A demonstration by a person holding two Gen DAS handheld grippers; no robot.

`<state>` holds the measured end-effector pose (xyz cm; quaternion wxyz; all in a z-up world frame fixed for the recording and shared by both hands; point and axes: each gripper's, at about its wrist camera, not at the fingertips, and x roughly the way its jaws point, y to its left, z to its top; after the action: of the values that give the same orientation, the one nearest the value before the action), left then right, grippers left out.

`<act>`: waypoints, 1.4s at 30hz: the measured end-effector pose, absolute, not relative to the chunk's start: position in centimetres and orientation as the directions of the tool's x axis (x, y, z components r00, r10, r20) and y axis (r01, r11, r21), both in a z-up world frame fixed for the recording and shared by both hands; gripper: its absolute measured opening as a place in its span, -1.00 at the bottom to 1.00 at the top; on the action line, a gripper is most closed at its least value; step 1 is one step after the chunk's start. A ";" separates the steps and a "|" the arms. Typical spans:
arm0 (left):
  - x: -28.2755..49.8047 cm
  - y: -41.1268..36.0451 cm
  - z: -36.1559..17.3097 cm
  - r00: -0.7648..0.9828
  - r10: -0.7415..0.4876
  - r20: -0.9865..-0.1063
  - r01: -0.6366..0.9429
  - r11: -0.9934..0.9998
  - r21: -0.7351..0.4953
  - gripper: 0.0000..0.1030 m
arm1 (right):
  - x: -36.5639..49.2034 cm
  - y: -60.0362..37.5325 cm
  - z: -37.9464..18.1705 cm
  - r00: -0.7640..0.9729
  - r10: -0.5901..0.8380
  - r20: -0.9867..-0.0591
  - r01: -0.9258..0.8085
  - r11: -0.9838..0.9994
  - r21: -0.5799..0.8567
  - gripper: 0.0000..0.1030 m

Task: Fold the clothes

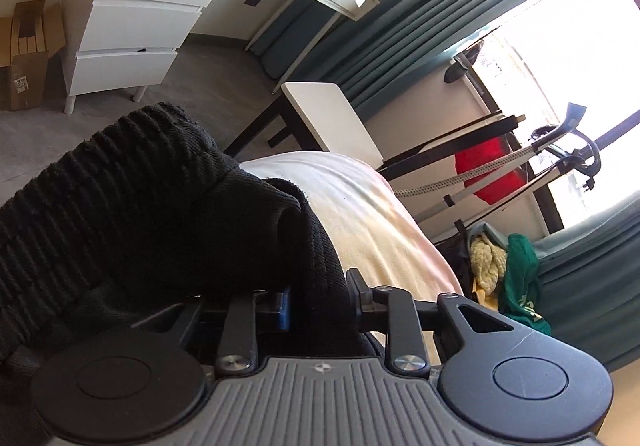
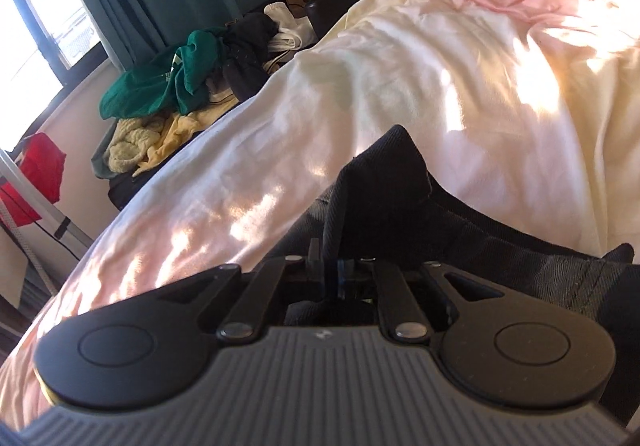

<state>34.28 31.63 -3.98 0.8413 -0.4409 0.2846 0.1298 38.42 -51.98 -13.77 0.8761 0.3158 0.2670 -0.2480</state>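
My left gripper [image 1: 316, 302] pinches a thick ribbed bunch of the black garment [image 1: 132, 198], which fills the lower left of that frame above the pale bedsheet [image 1: 360, 214]; so much bulk could creep out of the grip if I pull hard. At the centre bottom of the other view, my right gripper [image 2: 328, 270] is pressed onto a thin upstanding corner of the same garment [image 2: 384, 170], apparently only by its edge, and a tug could free it. The laundry pile [image 2: 188, 82], upper left, and the white chair [image 1: 332, 118], centre, stand off the bed, obstructing nothing.
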 end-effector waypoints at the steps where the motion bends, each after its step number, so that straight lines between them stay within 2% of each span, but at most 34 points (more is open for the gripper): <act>1: 33.8 31.5 -3.8 0.806 -0.042 -0.590 -0.456 0.591 -0.665 -0.13 | 37.9 -52.0 -13.6 0.750 -0.259 -0.609 0.588 0.683 0.433 -0.73; 2: 33.0 31.2 -3.3 0.809 -0.045 -0.586 -0.442 0.611 -0.657 0.12 | 37.1 -52.0 -13.3 0.767 -0.255 -0.589 0.573 0.685 0.450 -0.63; 3: 32.2 30.8 -2.9 0.811 -0.049 -0.583 -0.427 0.630 -0.648 0.27 | 35.9 -52.1 -13.0 0.791 -0.243 -0.562 0.552 0.680 0.483 -0.57; 5: 30.1 29.9 -2.1 0.822 -0.060 -0.566 -0.387 0.671 -0.633 0.33 | 33.2 -52.4 -12.7 0.840 -0.208 -0.501 0.502 0.648 0.572 -0.53; 7: 26.9 28.7 -1.4 0.843 -0.084 -0.532 -0.335 0.690 -0.641 0.42 | 29.9 -52.9 -12.6 0.880 -0.172 -0.443 0.451 0.594 0.666 -0.41; 9: 23.5 27.8 -1.6 0.860 -0.100 -0.500 -0.315 0.667 -0.676 0.54 | 27.6 -53.5 -13.3 0.884 -0.130 -0.449 0.445 0.530 0.722 -0.12; 12: 17.7 26.8 -2.8 0.880 -0.128 -0.458 -0.302 0.595 -0.745 0.54 | 24.3 -54.5 -14.4 0.890 -0.067 -0.451 0.435 0.424 0.794 -0.07; 16: 12.6 25.9 -6.0 0.853 -0.154 -0.498 -0.367 0.501 -0.784 0.54 | 19.8 -55.9 -15.9 0.898 0.016 -0.440 0.420 0.270 0.867 -0.07; 18: 11.7 26.1 -7.2 0.829 -0.186 -0.527 -0.409 0.441 -0.799 0.53 | 17.7 -56.6 -16.6 0.902 0.057 -0.428 0.411 0.195 0.891 -0.07; 20: 11.1 26.4 -7.9 0.830 -0.203 -0.519 -0.421 0.382 -0.823 0.53 | 17.3 -57.2 -17.3 0.908 0.084 -0.410 0.389 0.194 0.901 -0.07; 25: 11.7 27.1 -9.6 0.846 -0.123 -0.518 -0.469 0.290 -0.834 0.51 | 18.9 -56.9 -19.6 0.910 0.190 -0.369 0.350 0.126 0.928 -0.08; 28: 13.2 27.5 -11.6 0.850 -0.116 -0.514 -0.473 0.262 -0.841 0.32 | 20.8 -54.7 -19.9 0.883 0.292 -0.367 0.340 0.142 0.930 -0.08; 34: 15.7 27.9 -12.5 0.876 -0.082 -0.475 -0.428 0.320 -0.845 0.23 | 23.5 -48.3 -19.6 0.778 0.496 -0.384 0.342 0.178 0.923 -0.08; 36: 16.1 27.9 -12.6 0.876 -0.076 -0.477 -0.428 0.335 -0.839 -0.16 | 24.3 -46.1 -19.5 0.753 0.532 -0.386 0.332 0.200 0.922 -0.08; 37: 16.1 27.9 -12.6 0.874 -0.075 -0.480 -0.430 0.342 -0.836 -0.27 | 24.7 -45.2 -19.6 0.745 0.546 -0.382 0.325 0.203 0.924 -0.08; 38: 16.1 28.1 -12.5 0.880 -0.076 -0.469 -0.417 0.352 -0.838 -0.52 | 25.0 -44.5 -19.8 0.741 0.558 -0.373 0.324 0.190 0.927 -0.08; 39: 15.9 28.4 -12.2 0.892 -0.078 -0.445 -0.391 0.359 -0.847 -0.67 | 25.2 -43.7 -20.0 0.737 0.568 -0.365 0.323 0.178 0.929 -0.08; 42: 15.2 29.1 -10.6 0.937 -0.089 -0.337 -0.288 0.345 -0.893 -0.78 | 25.7 -42.0 -20.1 0.737 0.572 -0.360 0.328 0.163 0.931 -0.08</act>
<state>15.23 29.06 -10.63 0.8033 -0.5687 0.1656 0.0621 25.72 -42.04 -20.07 0.6768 0.6406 0.3513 0.0903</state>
